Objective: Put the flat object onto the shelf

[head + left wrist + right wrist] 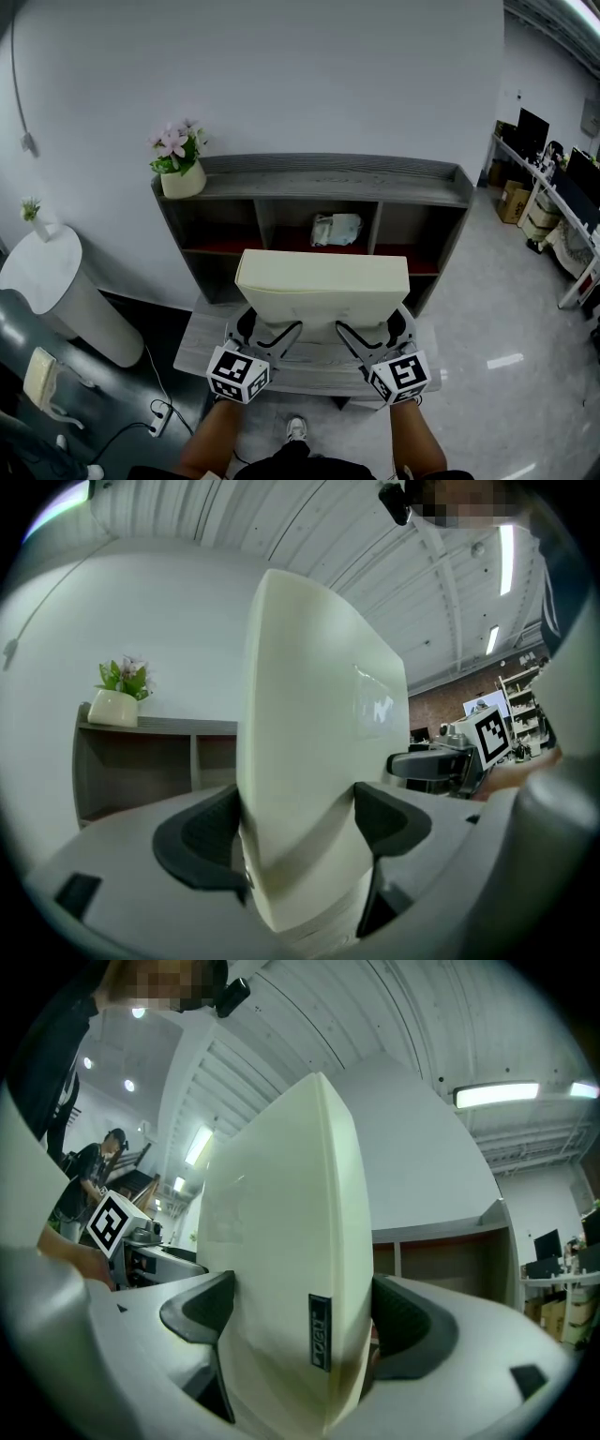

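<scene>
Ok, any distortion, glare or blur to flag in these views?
Head view: evenly lit, sharp, the shelf bowed by the wide lens. Left gripper view: fisheye, dark corners, the cream pad filling the centre. Right gripper view: same fisheye, ceiling light blown out.

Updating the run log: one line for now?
left gripper: shut on pad | right gripper: shut on pad | pad: before shelf, unplaced

Head view looks steeply down; gripper views share the shelf (328,178).
</scene>
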Tool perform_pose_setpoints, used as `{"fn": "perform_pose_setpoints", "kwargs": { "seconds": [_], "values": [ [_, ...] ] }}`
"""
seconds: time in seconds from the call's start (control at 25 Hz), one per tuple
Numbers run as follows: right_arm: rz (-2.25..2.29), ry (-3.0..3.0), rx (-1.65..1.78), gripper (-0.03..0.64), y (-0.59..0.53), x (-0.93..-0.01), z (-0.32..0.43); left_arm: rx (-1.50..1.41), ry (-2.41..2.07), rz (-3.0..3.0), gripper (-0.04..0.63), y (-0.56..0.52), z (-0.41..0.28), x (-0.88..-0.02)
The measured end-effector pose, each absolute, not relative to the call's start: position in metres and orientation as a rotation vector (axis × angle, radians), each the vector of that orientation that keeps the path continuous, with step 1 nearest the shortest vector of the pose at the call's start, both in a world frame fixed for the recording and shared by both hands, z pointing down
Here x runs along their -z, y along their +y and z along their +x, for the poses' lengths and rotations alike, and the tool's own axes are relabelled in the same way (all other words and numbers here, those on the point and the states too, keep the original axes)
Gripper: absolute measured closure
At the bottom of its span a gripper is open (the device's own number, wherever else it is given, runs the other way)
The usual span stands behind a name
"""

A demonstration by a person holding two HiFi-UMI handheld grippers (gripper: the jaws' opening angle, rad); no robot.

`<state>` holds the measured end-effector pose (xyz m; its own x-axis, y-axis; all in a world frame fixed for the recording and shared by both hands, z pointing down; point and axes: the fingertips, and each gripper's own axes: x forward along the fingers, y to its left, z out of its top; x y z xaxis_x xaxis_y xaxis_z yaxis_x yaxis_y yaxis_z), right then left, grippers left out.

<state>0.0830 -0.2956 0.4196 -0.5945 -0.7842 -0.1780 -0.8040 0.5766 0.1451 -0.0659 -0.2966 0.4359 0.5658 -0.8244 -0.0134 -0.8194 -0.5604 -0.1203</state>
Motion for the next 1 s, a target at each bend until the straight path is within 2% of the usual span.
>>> {"fn": "perform_pose_setpoints", "kwargs": {
  "seconds": [0.44, 1.0],
  "values": [
    [-1.410, 2.639, -0.449, 0.169, -0.353, -0.352, 0.082, -0.002, 1.308, -2.646, 0.212, -0.363, -0.066, -0.370],
    [-1.447, 2.515, -0.677, 0.169, -0.401, -0.209, 0.084, -0.141, 1.195, -2.548, 0.212, -0.425, -0.064, -0.229]
  ]
}}
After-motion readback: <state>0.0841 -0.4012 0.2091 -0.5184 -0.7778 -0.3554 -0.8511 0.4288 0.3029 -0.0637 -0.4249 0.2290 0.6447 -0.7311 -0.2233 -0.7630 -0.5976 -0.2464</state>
